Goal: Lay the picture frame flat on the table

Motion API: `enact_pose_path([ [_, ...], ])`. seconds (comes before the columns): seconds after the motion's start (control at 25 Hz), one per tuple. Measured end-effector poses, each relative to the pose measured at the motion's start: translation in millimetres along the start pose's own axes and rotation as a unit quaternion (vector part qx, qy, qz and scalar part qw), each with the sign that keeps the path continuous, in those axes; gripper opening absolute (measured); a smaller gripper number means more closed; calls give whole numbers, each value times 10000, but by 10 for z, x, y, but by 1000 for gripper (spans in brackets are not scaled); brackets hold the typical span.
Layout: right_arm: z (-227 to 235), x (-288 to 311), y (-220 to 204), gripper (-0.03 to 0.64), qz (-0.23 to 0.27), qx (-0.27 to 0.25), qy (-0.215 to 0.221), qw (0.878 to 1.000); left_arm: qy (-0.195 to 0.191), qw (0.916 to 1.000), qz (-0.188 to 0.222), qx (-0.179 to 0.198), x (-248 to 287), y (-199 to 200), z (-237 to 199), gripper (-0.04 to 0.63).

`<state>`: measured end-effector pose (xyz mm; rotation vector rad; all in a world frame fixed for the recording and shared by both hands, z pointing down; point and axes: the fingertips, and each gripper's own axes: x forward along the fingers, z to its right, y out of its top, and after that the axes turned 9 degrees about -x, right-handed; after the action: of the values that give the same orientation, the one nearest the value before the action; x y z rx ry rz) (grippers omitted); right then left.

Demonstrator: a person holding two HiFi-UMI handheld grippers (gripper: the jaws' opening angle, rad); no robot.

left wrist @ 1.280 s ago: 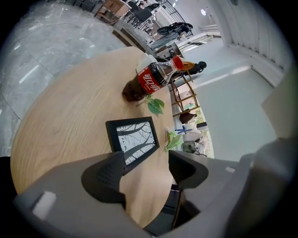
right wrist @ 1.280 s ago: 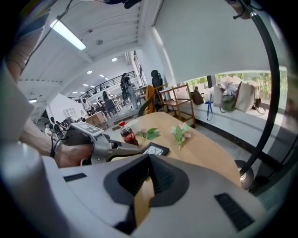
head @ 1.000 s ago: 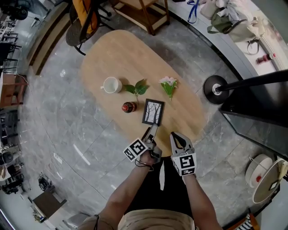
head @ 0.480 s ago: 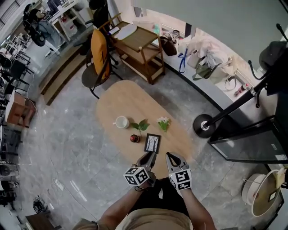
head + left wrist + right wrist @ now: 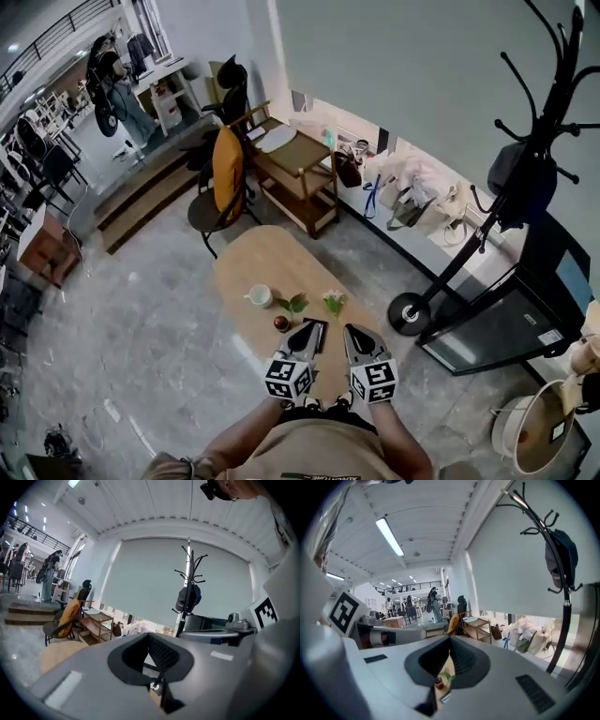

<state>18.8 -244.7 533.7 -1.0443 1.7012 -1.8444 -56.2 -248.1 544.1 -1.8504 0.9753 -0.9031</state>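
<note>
A: What differs from a second ago?

B: The head camera sits much higher. The table (image 5: 267, 262) looks small and far below, and the wall, the whole coat stand (image 5: 409, 313) and a long stretch of room have come into sight. Both grippers have risen too. Their own views look out across the room, not down at the wood.

A: And the picture frame?

B: It has not moved. The picture frame (image 5: 321, 326) lies flat, face up, toward the table's near end, just beside a small red thing (image 5: 281, 323), as before. Now, though, the left gripper (image 5: 307, 336) hangs in front of its near-left part in the head view.

A: The jaws?

B: The left gripper's jaws are pressed together with nothing between them. The right gripper (image 5: 356, 336) is the same — tips meeting, empty. Through the slit under its tips, the red thing and a bit of green show on the tabletop.

A: What else is around?

B: A white cup (image 5: 260, 296) lies farther out on the table, with a leafy sprig (image 5: 294, 304) next to it and a flower (image 5: 334, 302) to the sprig's right. Beyond the table's far end stand a chair (image 5: 214, 208) draped with an orange cloth (image 5: 227, 161) and a wooden trolley (image 5: 298, 173). Bags (image 5: 412, 187) line the wall.

A: Anything in the cup?

B: It is too small to tell. At the lower right edge a round tub (image 5: 539, 431) holds a small red spot — nothing I can name.
</note>
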Motion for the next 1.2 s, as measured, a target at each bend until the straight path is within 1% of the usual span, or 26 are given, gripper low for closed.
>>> enact_pose_path([
  [0.12,42,-71,442,5,349,-261,-50,9990,8,9991,290,307,-9,330,110,8],
  [0.24,53,-97,807,5,658,-537,-80,9963,18,9964,582,620,23,665,198,8],
  [0.4,-8,-117,1102,5,865,-883,-106,9923,41,9920,859,928,27,1025,286,8],
  [0.52,-3,-111,1327,5,1014,-910,-101,9906,114,9877,993,1199,32,1251,317,8],
  [0.6,24,-131,1462,5,1094,-980,-166,9890,127,9860,1015,1319,32,1295,330,8],
  [0.72,70,-154,1545,5,1119,-1141,-300,9867,111,9850,1029,1384,17,1323,361,8],
  [0.84,123,-156,1526,5,1105,-1170,-345,9864,89,9824,1097,1512,28,1351,412,8],
  [0.92,141,-136,1477,5,1044,-1165,-302,9872,93,9821,1105,1520,56,1356,434,8],
  [1.08,147,-78,1407,5,985,-987,-140,9901,6,9835,1078,1450,122,1340,485,8],
  [1.2,145,-31,1362,5,916,-1031,-105,9904,-29,9848,972,1438,170,1268,486,8],
])
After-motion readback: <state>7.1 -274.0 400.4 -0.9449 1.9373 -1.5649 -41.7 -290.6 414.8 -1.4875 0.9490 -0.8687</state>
